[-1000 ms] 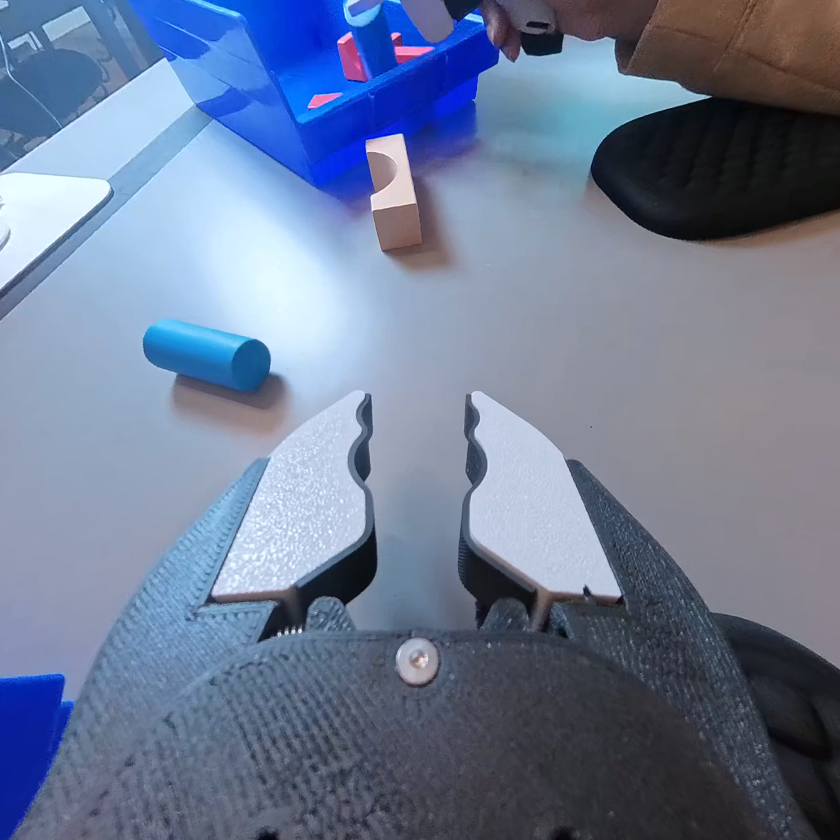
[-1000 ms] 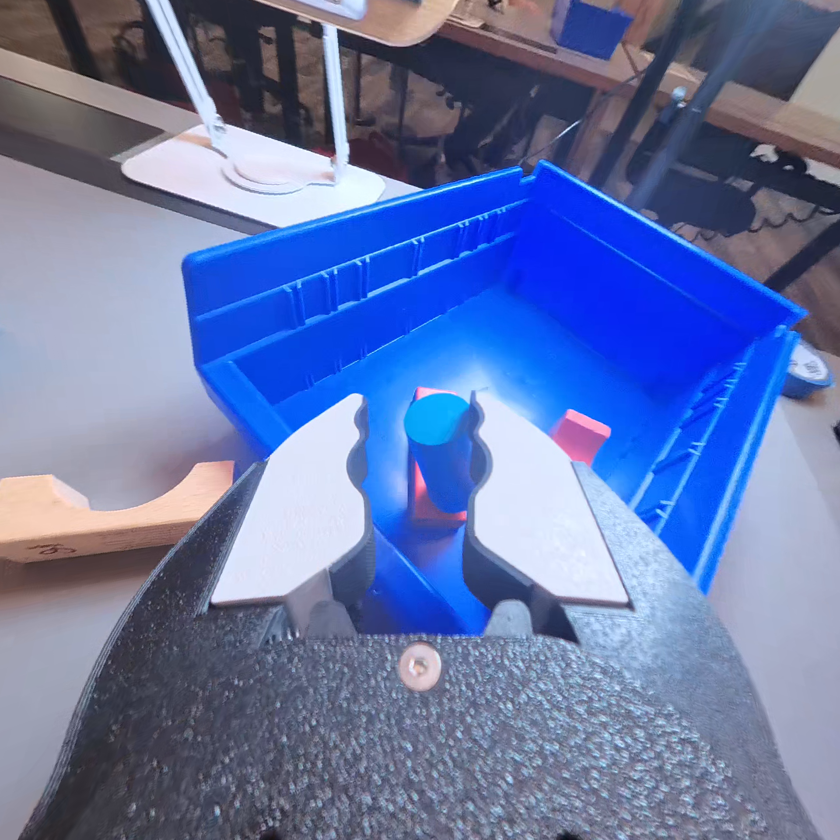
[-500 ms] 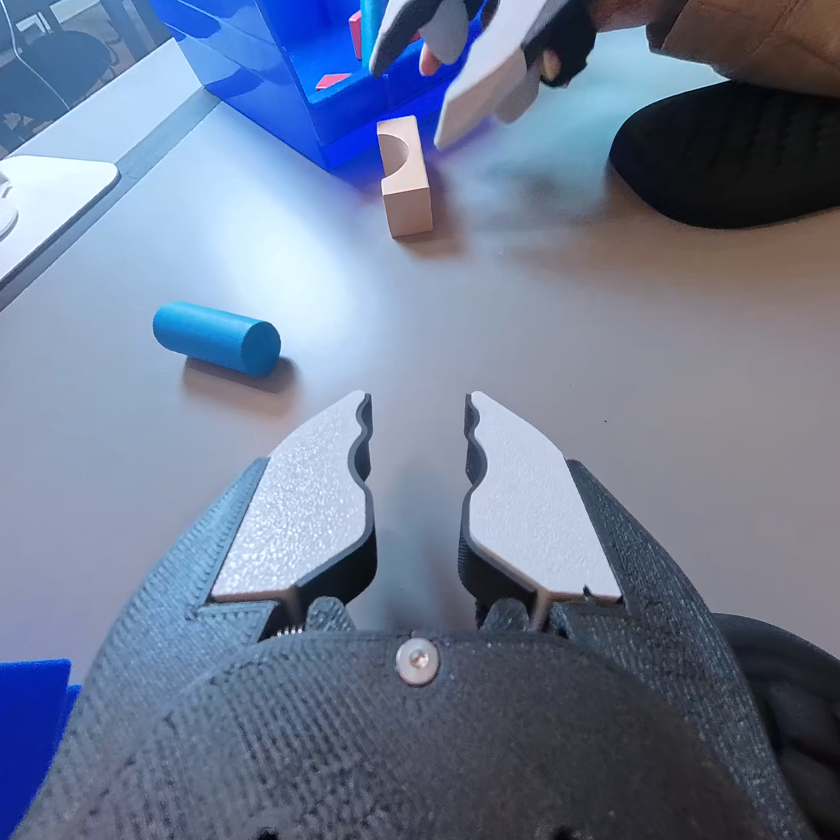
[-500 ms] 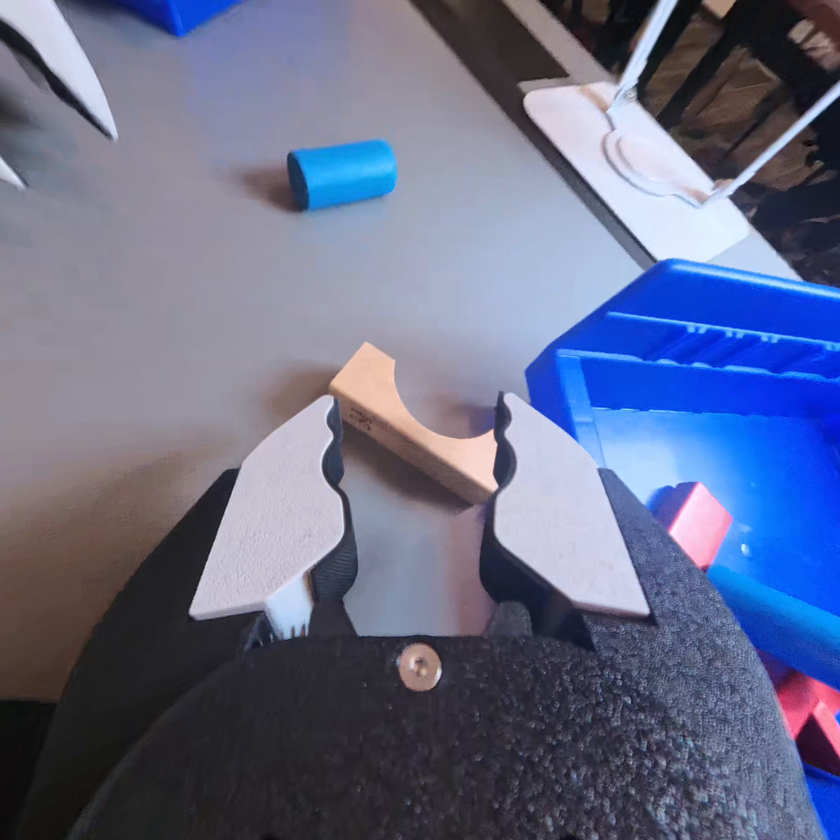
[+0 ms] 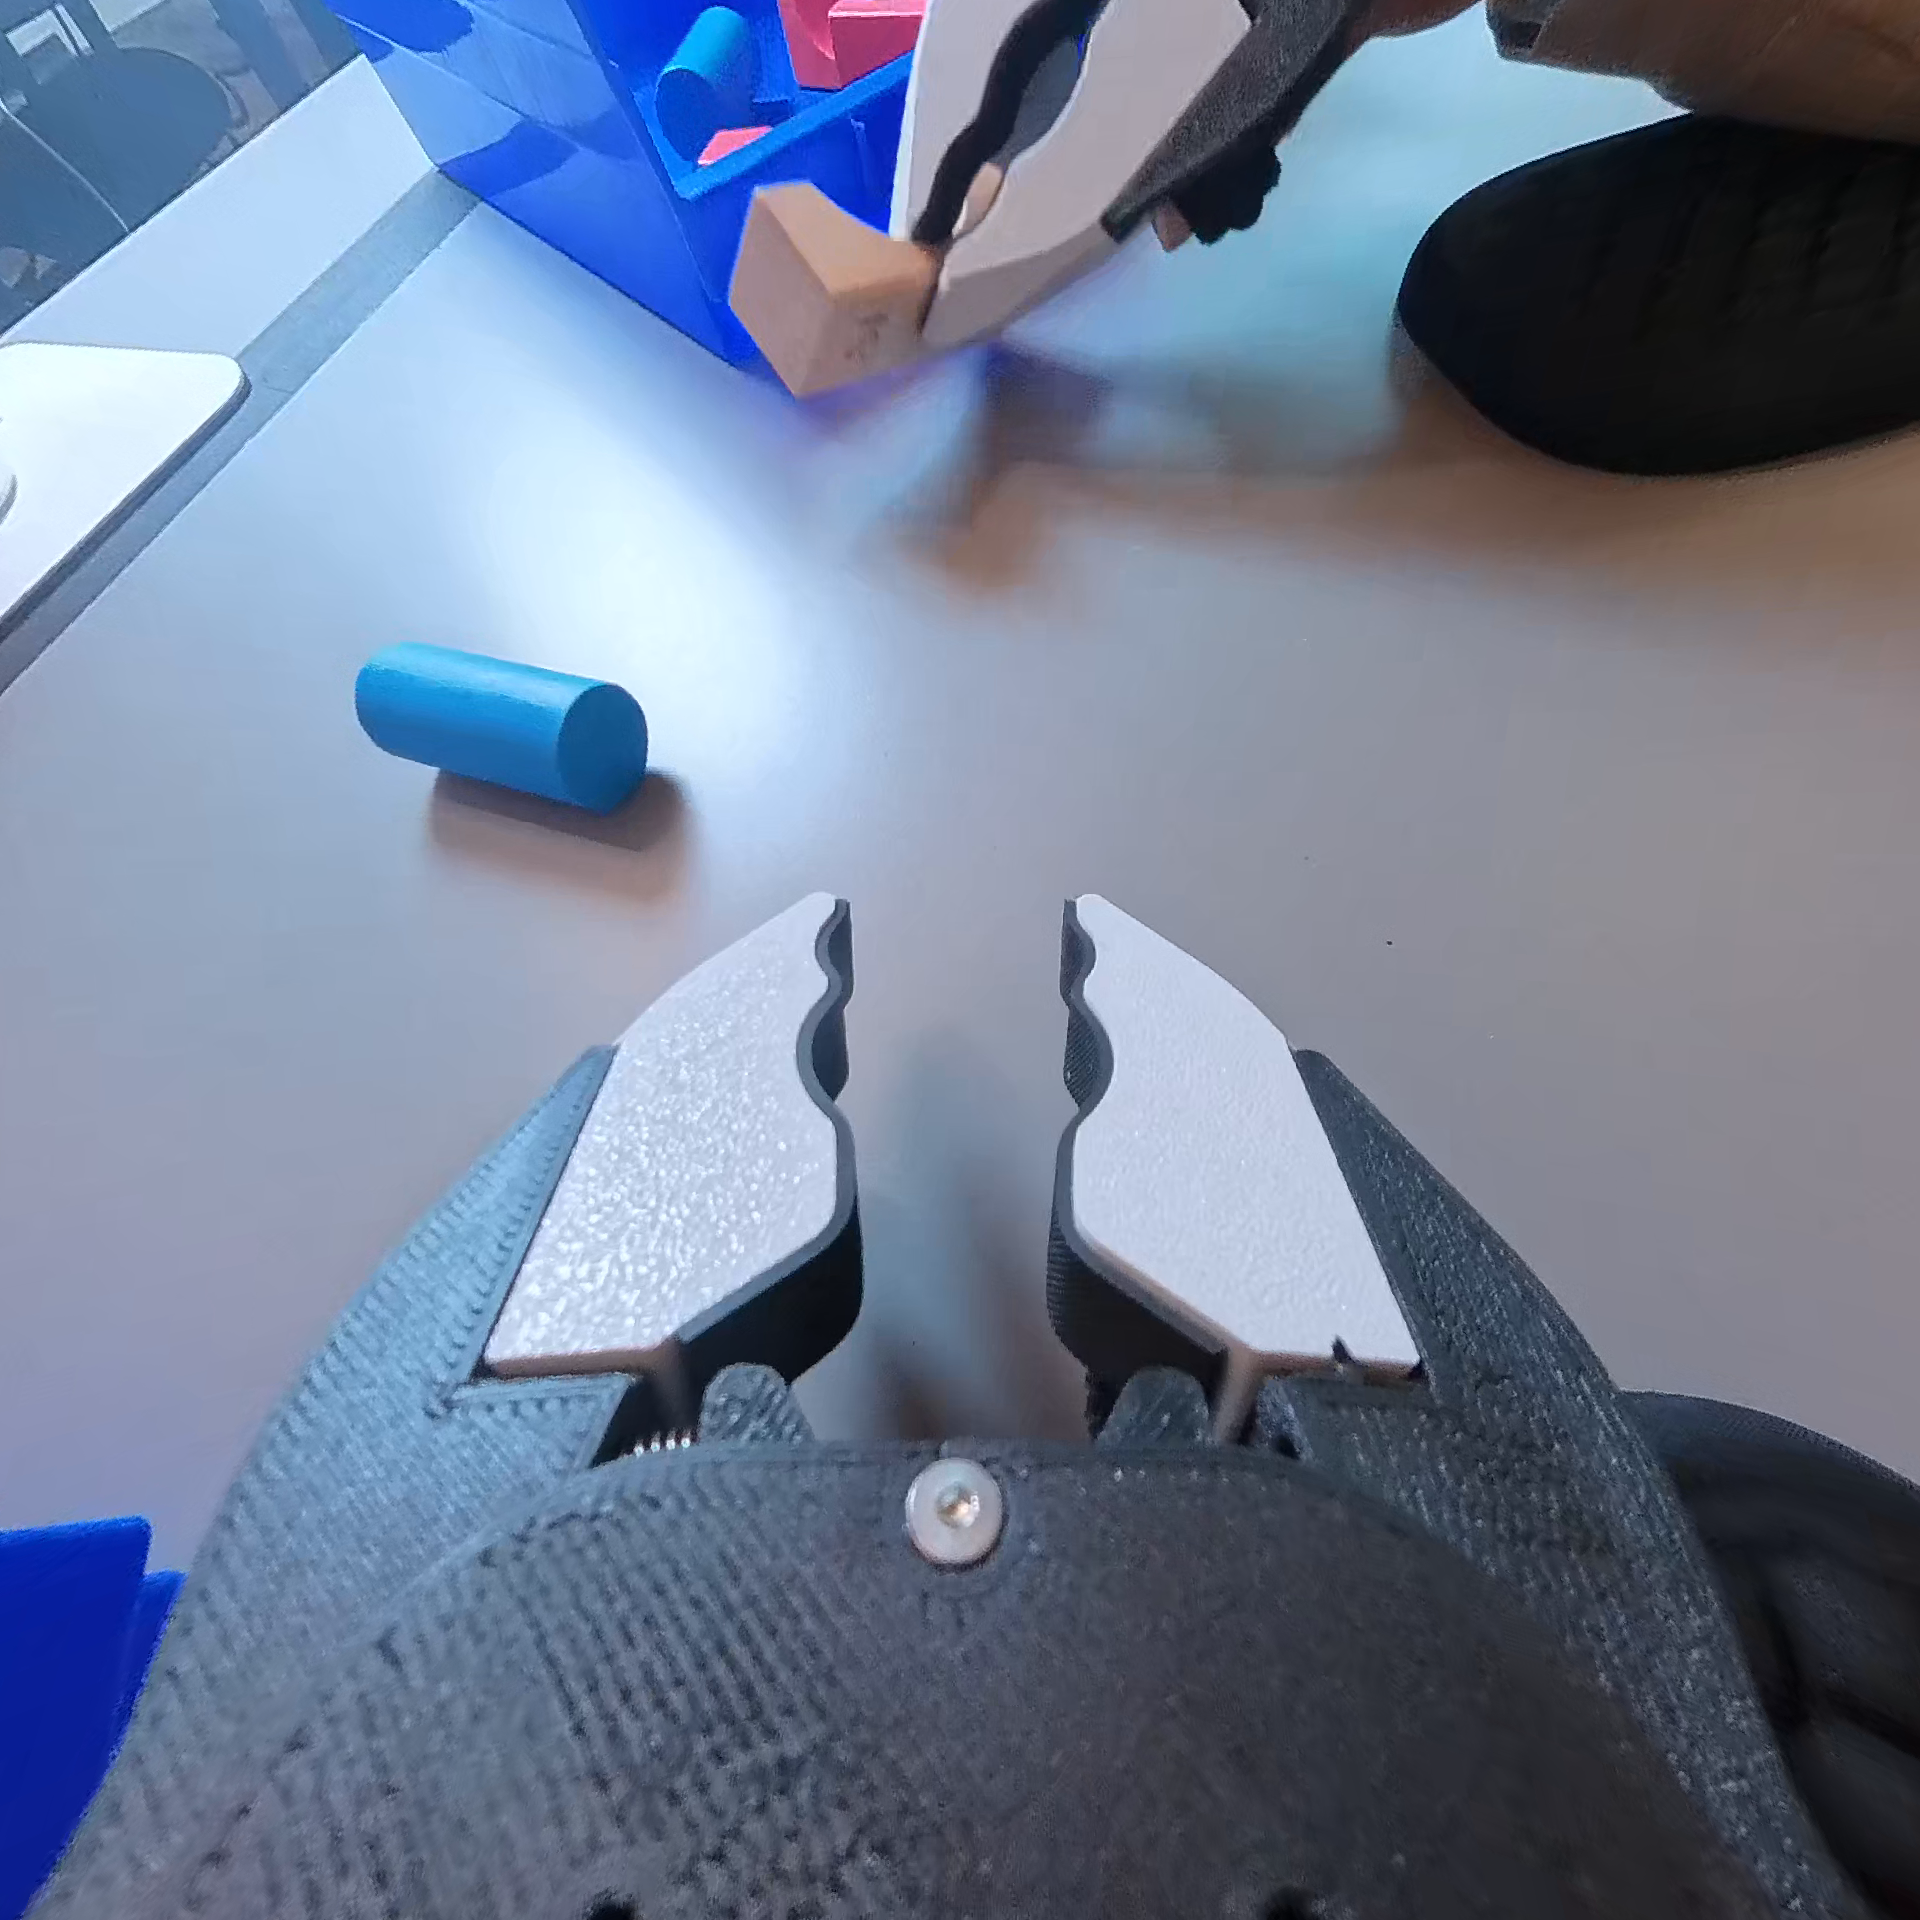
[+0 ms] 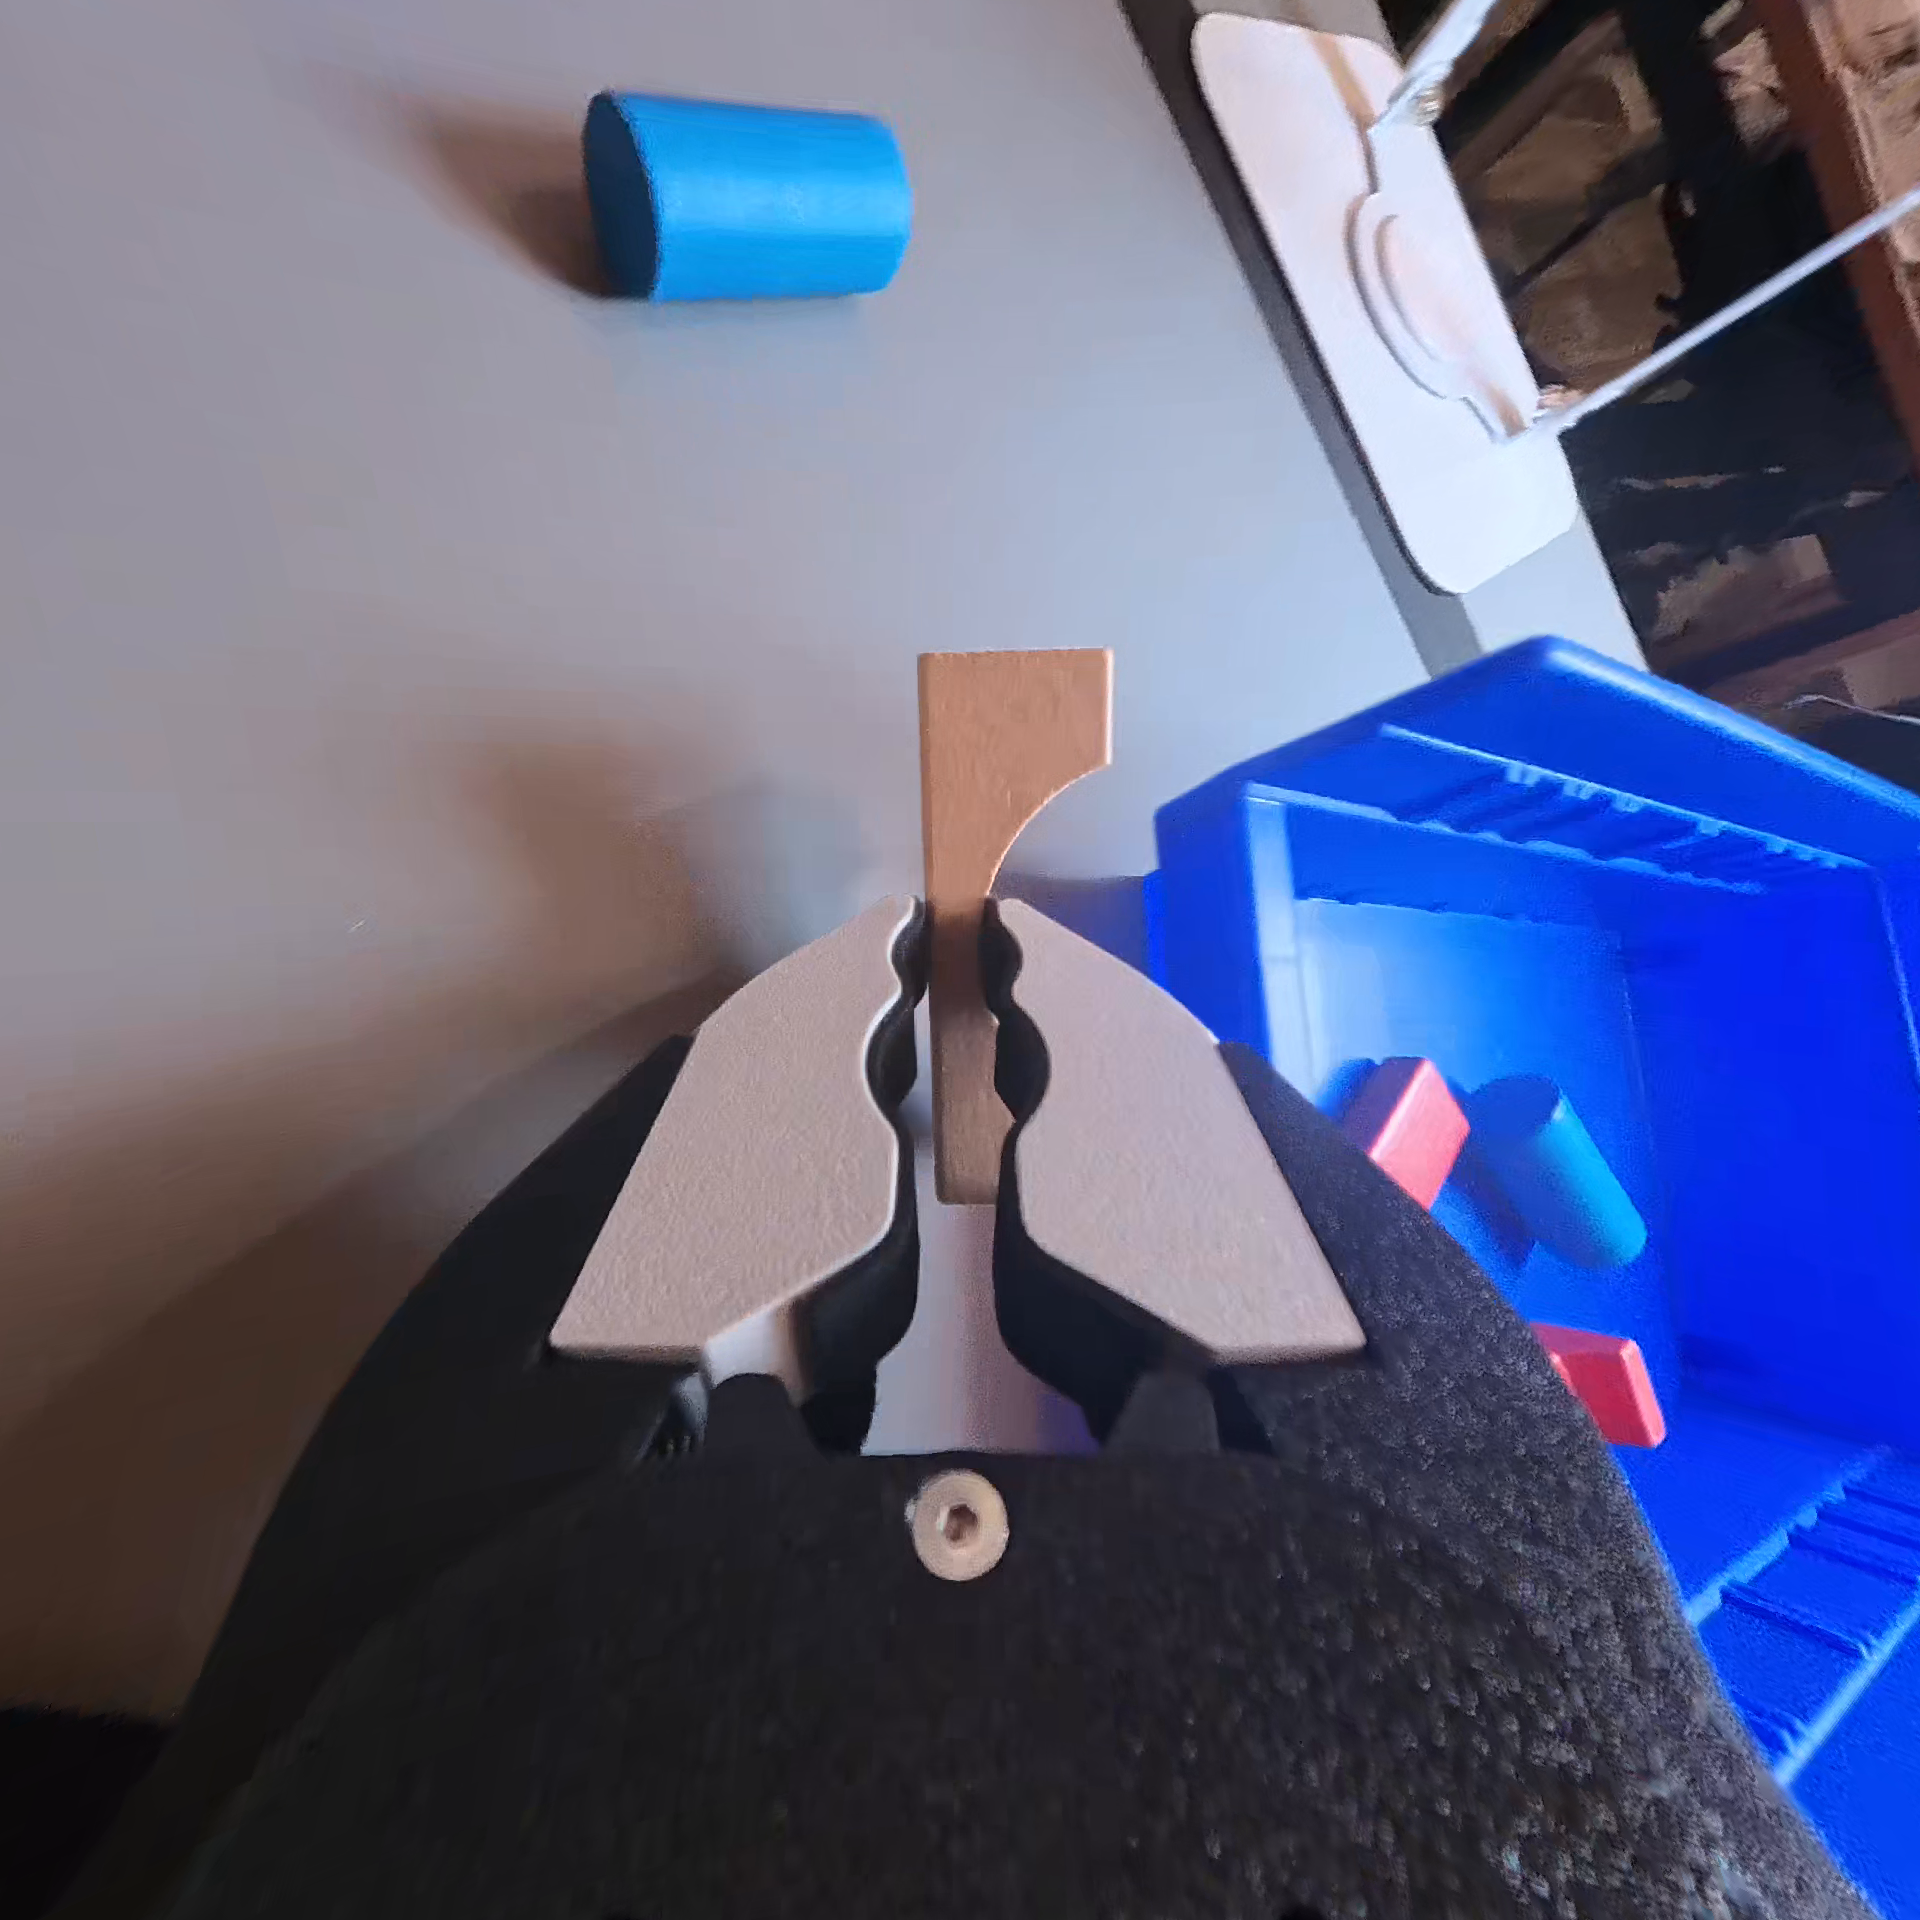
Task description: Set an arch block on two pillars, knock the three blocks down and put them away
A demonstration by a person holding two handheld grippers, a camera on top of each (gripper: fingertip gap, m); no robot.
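Grey table by a dim, cluttered room

A matte grey tabletop point(image 5: 1299, 790) fills most of both views, with a bright glare patch left of centre. A white lamp base point(image 6: 1392, 312) sits at its dark edge, upper right; a black chair point(image 5: 125, 135) shows upper left.

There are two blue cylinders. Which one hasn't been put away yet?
The blue cylinder on the table, lying alone on its side; the other cylinder already rests inside the blue bin.

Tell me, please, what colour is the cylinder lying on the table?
Blue; the cylinder shows best in the right wrist view.
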